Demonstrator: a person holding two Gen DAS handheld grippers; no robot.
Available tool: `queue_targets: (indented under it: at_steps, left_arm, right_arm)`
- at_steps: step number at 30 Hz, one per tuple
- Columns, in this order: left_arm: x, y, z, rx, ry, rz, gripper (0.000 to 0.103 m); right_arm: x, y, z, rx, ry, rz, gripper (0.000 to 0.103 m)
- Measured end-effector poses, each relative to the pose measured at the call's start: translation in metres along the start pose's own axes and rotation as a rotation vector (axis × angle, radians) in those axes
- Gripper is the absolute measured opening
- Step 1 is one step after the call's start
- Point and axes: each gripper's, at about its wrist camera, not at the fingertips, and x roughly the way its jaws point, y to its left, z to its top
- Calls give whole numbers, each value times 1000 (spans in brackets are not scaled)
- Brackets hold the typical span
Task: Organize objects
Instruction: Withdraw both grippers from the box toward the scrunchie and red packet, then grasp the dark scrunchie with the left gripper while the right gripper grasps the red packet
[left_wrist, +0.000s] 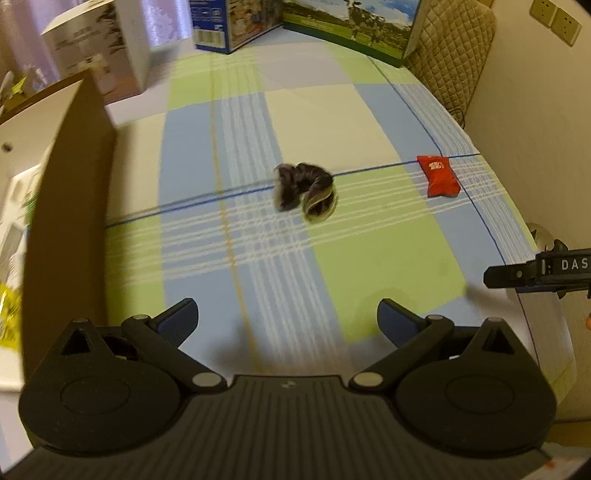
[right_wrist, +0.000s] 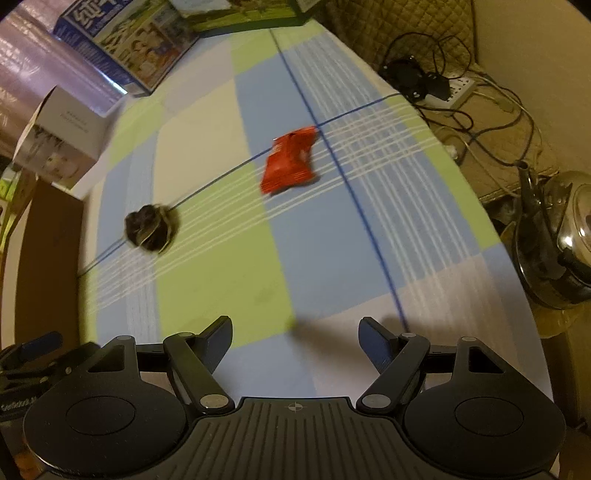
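Left gripper (left_wrist: 287, 321): jaws stand wide apart, nothing between the blue pads; only the checked tablecloth (left_wrist: 369, 122) shows in the gap. Right gripper (right_wrist: 295, 341): jaws likewise spread, nothing held, bare cloth between them.

Dark hair scrunchie (left_wrist: 304, 192) lies on the cloth ahead of the left gripper, well clear of its fingertips and slightly right of the centreline, resting on a thin blue line of the pattern. In the right wrist view the same scrunchie (right_wrist: 151, 229) sits far left of the right gripper, ahead of it.

Red snack packet (left_wrist: 438, 176) lies near the right edge of the table in the left view, well apart from the scrunchie. In the right view the packet (right_wrist: 290, 160) is ahead of the right gripper, nearly on its centreline, well beyond the fingertips, just beside the crossing of two blue lines.

Both views blurred. Brown cardboard box (left_wrist: 70, 192) stands at left. Printed cartons (right_wrist: 125, 44) stand at the far end of the table. Metal kettle (right_wrist: 565, 236) off the right edge.
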Motion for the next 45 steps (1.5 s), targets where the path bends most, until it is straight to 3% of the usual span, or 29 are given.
queue_targets:
  at_steps: [10, 16, 22, 28, 33, 38, 44, 45]
  left_arm:
    - [51, -19, 38, 120, -113, 13, 98]
    - [74, -21, 57, 145, -128, -4, 95]
    - [96, -16, 68, 126, -103, -13, 83]
    - [107, -13, 75, 107, -88, -36, 58]
    - [106, -14, 74, 125, -103, -37, 25]
    - [101, -3, 71, 94, -108, -12, 20]
    - [96, 16, 65, 35, -97, 18, 20]
    - [94, 18, 64, 30, -95, 23, 20]
  right_arm:
    - [10, -10, 17, 11, -58, -19, 73]
    - [11, -17, 27, 11, -101, -42, 73]
    - [14, -18, 36, -5, -140, -43, 73]
    - [21, -11, 45, -62, -177, -49, 73]
    - [30, -1, 58, -121, -216, -49, 73]
    - [49, 16, 74, -174, -231, -63, 69]
    - [73, 29, 89, -188, -226, -85, 55]
    - [76, 31, 90, -190, -222, -93, 49]
